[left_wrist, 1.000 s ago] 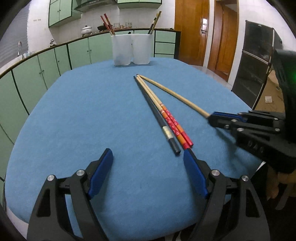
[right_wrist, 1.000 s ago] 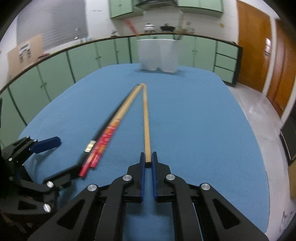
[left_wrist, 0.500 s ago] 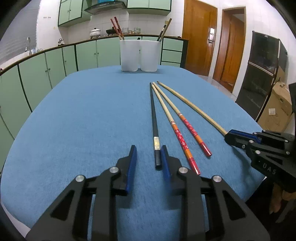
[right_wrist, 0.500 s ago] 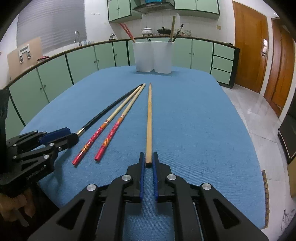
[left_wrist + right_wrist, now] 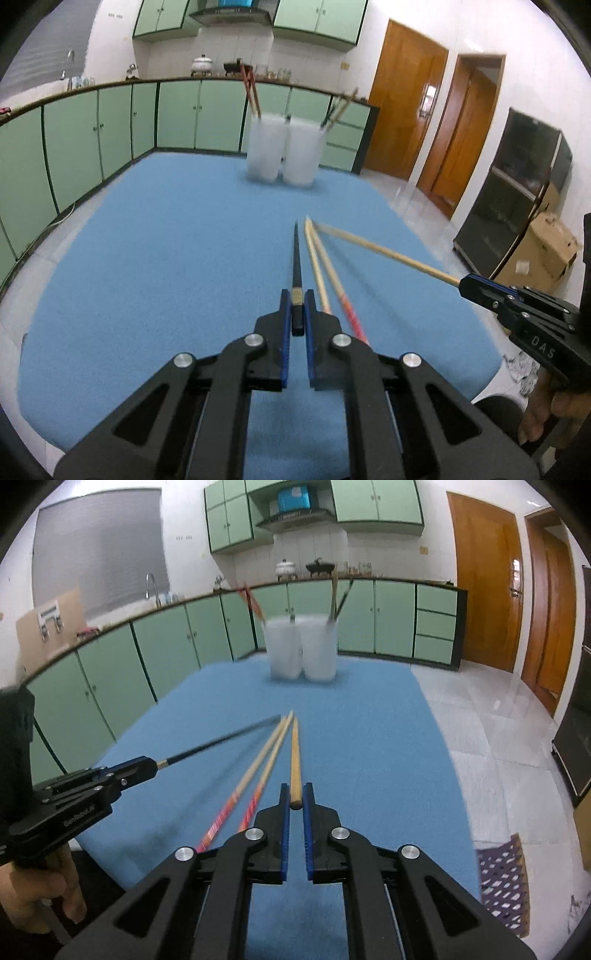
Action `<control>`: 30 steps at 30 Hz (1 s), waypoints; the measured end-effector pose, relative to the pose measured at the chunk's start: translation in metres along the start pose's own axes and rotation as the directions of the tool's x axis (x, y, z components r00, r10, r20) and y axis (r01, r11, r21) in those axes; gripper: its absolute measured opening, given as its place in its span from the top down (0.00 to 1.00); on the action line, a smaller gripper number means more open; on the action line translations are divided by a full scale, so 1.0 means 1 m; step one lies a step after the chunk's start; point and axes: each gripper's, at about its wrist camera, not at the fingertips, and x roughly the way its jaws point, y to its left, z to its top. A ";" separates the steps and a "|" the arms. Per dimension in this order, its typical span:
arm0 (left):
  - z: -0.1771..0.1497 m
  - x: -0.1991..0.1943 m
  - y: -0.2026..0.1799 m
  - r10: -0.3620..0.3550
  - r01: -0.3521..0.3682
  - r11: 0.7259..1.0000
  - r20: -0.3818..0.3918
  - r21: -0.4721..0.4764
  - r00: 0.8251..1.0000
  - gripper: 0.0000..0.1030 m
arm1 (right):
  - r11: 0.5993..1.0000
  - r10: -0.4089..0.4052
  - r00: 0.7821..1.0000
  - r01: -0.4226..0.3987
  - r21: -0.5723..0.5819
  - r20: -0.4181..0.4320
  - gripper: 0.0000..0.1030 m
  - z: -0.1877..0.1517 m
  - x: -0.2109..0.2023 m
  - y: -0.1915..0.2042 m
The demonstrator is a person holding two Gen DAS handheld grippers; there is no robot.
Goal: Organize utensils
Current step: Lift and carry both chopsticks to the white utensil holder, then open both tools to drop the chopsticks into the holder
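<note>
Black chopstick [image 5: 296, 258] in left hand-held gripper [image 5: 297, 310] (clamped)

L gripper [image 5: 296, 314] was wide open a sec ago w/ the black chopstick [image 5: 296, 258] lying loose ahead of it; its jaws have just been closing and now pinch the stick's butt end between the blue pads. That stick is now up off the blue tablecloth [image 5: 147, 277], tip pointing straight ahead of the L gripper. R gripper [image 5: 295, 799], already clamped on the plain wooden chopstick [image 5: 294, 753], has also risen w/ it. The two red-patterned chopsticks [image 5: 255, 775] now sit lower, between both grippers.
</note>
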 end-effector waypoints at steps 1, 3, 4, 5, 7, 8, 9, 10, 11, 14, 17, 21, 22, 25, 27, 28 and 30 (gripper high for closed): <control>0.011 -0.006 0.000 -0.003 0.003 1.000 0.015 -0.001 1.000 0.94 | 1.000 0.004 1.000 -0.004 0.003 0.010 0.94 0.008 -0.006 -0.001; 0.029 -0.016 0.001 -0.007 0.007 1.000 0.043 0.001 0.999 0.94 | 1.000 0.011 0.999 -0.011 0.003 0.030 0.94 0.029 -0.018 -0.001; 0.040 -0.020 0.001 -0.011 0.011 1.000 0.055 0.004 0.998 0.94 | 1.000 0.016 0.999 -0.016 0.001 0.039 0.94 0.038 -0.021 -0.002; 0.049 -0.022 0.001 -0.013 0.012 1.000 0.061 0.010 0.998 0.94 | 1.000 0.019 0.999 -0.019 -0.006 0.045 0.94 0.047 -0.025 0.000; 0.073 -0.024 0.001 -0.019 0.016 0.999 0.070 0.035 0.997 0.94 | 0.999 0.017 0.998 -0.015 -0.039 0.056 0.94 0.071 -0.031 0.001; 0.083 -0.023 0.000 -0.026 0.023 0.999 0.067 0.042 0.997 0.94 | 0.999 0.017 0.998 -0.014 -0.052 0.053 0.94 0.083 -0.031 0.001; 0.094 -0.020 0.001 -0.034 0.031 0.998 0.061 0.046 0.998 0.94 | 0.997 0.017 0.999 -0.014 -0.069 0.049 0.94 0.099 -0.030 0.002; 0.106 -0.018 0.002 -0.041 0.039 0.998 0.056 0.046 0.998 0.94 | 0.997 0.018 0.999 -0.014 -0.082 0.046 0.94 0.110 -0.027 0.003; 0.123 -0.013 0.003 -0.047 0.045 0.998 0.046 0.050 0.998 0.94 | 0.995 0.016 0.999 -0.012 -0.096 0.035 0.94 0.125 -0.023 0.003; 0.159 -0.001 0.005 -0.048 0.046 0.997 0.032 0.066 0.998 0.94 | 0.994 0.014 1.000 -0.013 -0.111 0.003 0.94 0.171 -0.010 0.003; 0.191 0.008 0.002 -0.056 0.055 0.994 0.013 0.096 0.998 0.94 | 0.993 0.021 1.000 -0.023 -0.115 -0.019 0.94 0.207 0.001 0.003; 0.232 0.016 -0.002 -0.061 0.058 0.989 0.020 0.136 0.998 0.94 | 0.992 0.031 0.999 -0.034 -0.121 -0.026 0.94 0.252 0.011 0.009; 0.244 0.018 -0.004 -0.060 0.055 0.988 0.029 0.146 0.998 0.94 | 0.992 0.032 0.999 -0.035 -0.124 -0.025 0.94 0.259 0.014 0.010; 0.281 0.023 -0.010 -0.050 0.038 0.986 0.071 0.162 0.996 0.94 | 0.991 0.028 1.000 -0.028 -0.131 -0.004 0.94 0.293 0.025 0.018; 0.301 0.028 -0.012 -0.038 0.022 0.987 0.104 0.158 0.994 0.94 | 0.992 0.025 1.000 -0.023 -0.120 0.016 0.94 0.314 0.031 0.020; 0.310 0.030 -0.013 -0.034 0.016 0.988 0.116 0.154 0.993 0.94 | 0.993 0.023 0.999 -0.019 -0.114 0.034 0.94 0.329 0.037 0.021; 0.333 0.036 -0.013 -0.023 0.002 0.990 0.148 0.139 0.989 0.94 | 0.994 0.011 0.998 -0.003 -0.106 0.067 0.94 0.352 0.044 0.020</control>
